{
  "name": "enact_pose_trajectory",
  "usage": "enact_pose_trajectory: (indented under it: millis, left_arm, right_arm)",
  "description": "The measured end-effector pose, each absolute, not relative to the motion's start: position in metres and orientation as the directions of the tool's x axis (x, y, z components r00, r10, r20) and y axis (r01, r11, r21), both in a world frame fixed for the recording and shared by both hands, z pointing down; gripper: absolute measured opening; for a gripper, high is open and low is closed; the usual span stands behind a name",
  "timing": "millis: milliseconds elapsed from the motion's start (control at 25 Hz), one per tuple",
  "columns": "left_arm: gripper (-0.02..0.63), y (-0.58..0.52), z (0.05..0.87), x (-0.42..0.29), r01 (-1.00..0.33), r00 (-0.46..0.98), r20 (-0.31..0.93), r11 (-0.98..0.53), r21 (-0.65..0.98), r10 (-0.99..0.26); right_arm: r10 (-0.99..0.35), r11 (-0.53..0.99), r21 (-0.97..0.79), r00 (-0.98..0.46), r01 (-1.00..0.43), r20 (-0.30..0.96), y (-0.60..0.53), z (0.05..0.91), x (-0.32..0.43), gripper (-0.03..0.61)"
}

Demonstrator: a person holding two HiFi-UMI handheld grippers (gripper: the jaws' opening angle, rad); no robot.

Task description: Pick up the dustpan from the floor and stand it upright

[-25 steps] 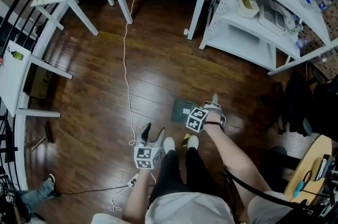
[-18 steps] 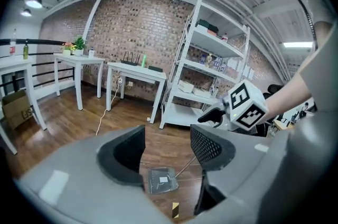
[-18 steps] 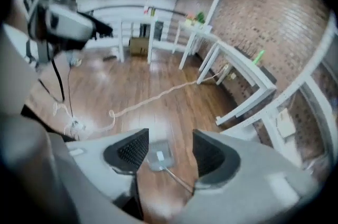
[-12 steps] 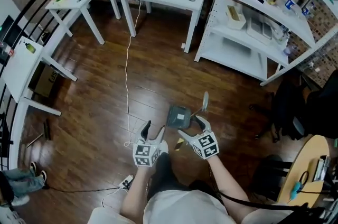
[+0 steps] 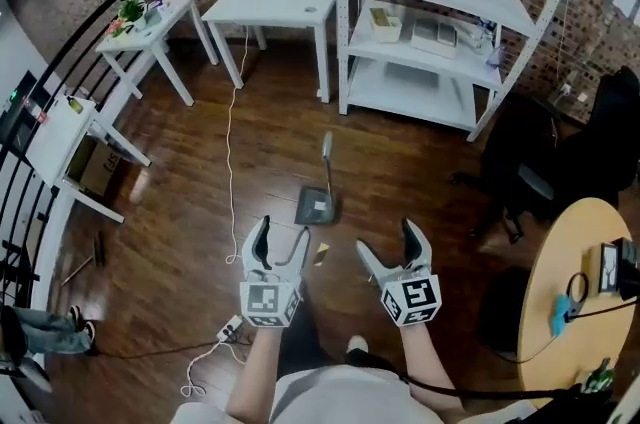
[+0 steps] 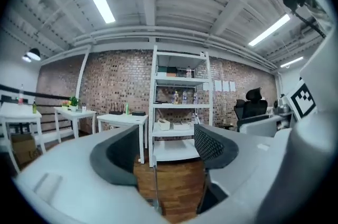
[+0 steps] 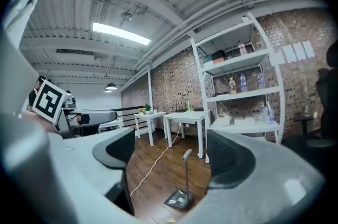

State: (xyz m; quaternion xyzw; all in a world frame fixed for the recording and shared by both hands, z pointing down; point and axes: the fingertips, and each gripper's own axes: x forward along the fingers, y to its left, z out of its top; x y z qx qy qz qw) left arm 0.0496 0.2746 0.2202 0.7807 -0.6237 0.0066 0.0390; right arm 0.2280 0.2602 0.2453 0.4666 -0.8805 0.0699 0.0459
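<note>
The dark dustpan (image 5: 313, 205) stands on the wooden floor with its long handle (image 5: 326, 150) pointing up, free of both grippers. My left gripper (image 5: 283, 232) is raised just before it and to the left, open and empty. My right gripper (image 5: 387, 237) hangs to the pan's right, its jaws opening with nothing between them. In the right gripper view the dustpan (image 7: 180, 199) shows upright between the jaws, well beyond them. In the left gripper view only the thin handle (image 6: 155, 186) shows low between the open fingers.
A white cable (image 5: 232, 162) runs across the floor left of the pan to a power strip (image 5: 230, 327). White tables (image 5: 268, 4) and shelving (image 5: 420, 32) line the back wall. A black chair (image 5: 560, 162) and a round wooden table (image 5: 575, 312) stand at the right.
My right gripper has let go of the dustpan's handle and opened. Both grippers have risen and drawn back. The dustpan, tilted in hand before, now stands alone.
</note>
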Motion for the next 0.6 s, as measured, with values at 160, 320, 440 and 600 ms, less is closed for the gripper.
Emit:
enact_pose_trajectory:
  millis: [160,320,440,600]
  left_arm:
    - [0.334,0.337,0.214,0.088,-0.979,0.204,0.092,-0.204,0.014,-0.975]
    - [0.334,0.379,0.189,0.085,-0.980,0.197,0.062,-0.195,0.039,-0.978]
    - [0.319,0.403,0.169,0.073,-0.981,0.193,0.022,-0.192,0.023,-0.981]
    - [0.319,0.431,0.160,0.054,-0.987,0.157,-0.007,-0.158,0.014,-0.988]
  right_arm:
    - [-0.821,0.560,0.031,-0.550,-0.828,0.154,0.306,0.208,0.249,0.397]
    - [-0.817,0.570,0.042,-0.561,-0.820,0.131,0.341,0.176,0.237,0.377]
    - [-0.796,0.584,-0.027,-0.580,-0.811,0.173,0.360,0.185,0.222,0.352]
    - [-0.810,0.580,-0.007,-0.578,-0.814,0.105,0.384,0.172,0.210,0.311]
